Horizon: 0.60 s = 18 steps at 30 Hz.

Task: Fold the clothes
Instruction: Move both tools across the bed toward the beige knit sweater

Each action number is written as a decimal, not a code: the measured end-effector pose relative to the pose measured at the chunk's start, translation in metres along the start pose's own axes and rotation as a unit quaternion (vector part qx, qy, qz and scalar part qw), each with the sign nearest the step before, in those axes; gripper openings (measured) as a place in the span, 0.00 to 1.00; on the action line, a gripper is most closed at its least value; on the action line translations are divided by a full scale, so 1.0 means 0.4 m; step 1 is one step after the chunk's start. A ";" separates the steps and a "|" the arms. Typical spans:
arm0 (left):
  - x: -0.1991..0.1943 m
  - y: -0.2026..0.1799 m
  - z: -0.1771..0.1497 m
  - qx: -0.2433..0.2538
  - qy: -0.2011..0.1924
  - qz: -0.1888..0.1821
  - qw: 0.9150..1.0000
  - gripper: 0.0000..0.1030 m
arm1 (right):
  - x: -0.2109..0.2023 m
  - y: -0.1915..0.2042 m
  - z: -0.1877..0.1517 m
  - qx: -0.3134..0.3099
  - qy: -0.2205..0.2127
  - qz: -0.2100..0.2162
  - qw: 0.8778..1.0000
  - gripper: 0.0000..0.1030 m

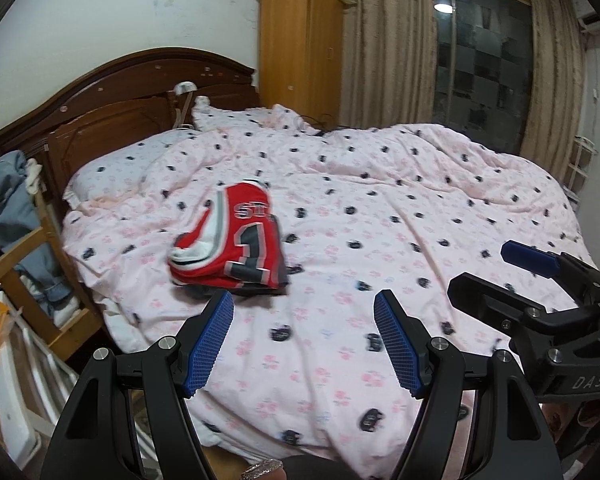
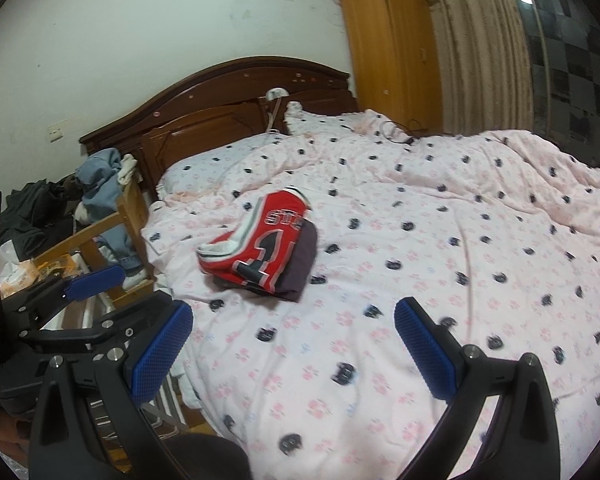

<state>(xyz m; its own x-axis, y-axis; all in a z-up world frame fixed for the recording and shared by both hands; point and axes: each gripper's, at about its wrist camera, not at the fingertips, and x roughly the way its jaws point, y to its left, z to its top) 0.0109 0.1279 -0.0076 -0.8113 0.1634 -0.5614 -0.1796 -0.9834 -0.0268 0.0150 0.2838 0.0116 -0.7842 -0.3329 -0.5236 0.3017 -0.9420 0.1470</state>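
A folded red jersey [image 1: 236,248] with a number 1 lies on top of a folded dark garment [image 2: 300,264] on the pink patterned duvet [image 1: 380,216]. It also shows in the right wrist view [image 2: 260,244]. My left gripper [image 1: 304,340] is open and empty, held back from the jersey above the near part of the bed. My right gripper [image 2: 294,344] is open and empty, also short of the pile. The right gripper shows at the right edge of the left wrist view [image 1: 516,276]. The left gripper shows at the left of the right wrist view [image 2: 80,300].
A dark wooden headboard [image 1: 132,92] and a wooden wardrobe [image 1: 300,44] stand behind the bed. A wooden chair [image 2: 112,232] heaped with blue denim clothes [image 2: 100,184] stands by the bed's left side. Curtains [image 1: 384,40] flank a dark window [image 1: 484,40].
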 end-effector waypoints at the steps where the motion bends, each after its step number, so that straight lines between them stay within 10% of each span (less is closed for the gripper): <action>1: 0.001 -0.016 -0.001 0.003 0.001 -0.006 1.000 0.66 | -0.010 -0.016 -0.007 0.004 0.001 -0.010 1.000 1.00; 18: 0.012 -0.440 -0.031 0.083 0.026 -0.138 0.987 0.66 | -0.308 -0.343 -0.191 0.079 0.010 -0.190 0.979 1.00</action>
<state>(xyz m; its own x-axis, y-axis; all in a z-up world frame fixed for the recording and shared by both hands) 0.0456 0.3008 -0.0156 -0.6894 0.4153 -0.5935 -0.4821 -0.8746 -0.0521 0.1117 0.4572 -0.0080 -0.8125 0.0413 -0.5815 -0.0977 -0.9930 0.0660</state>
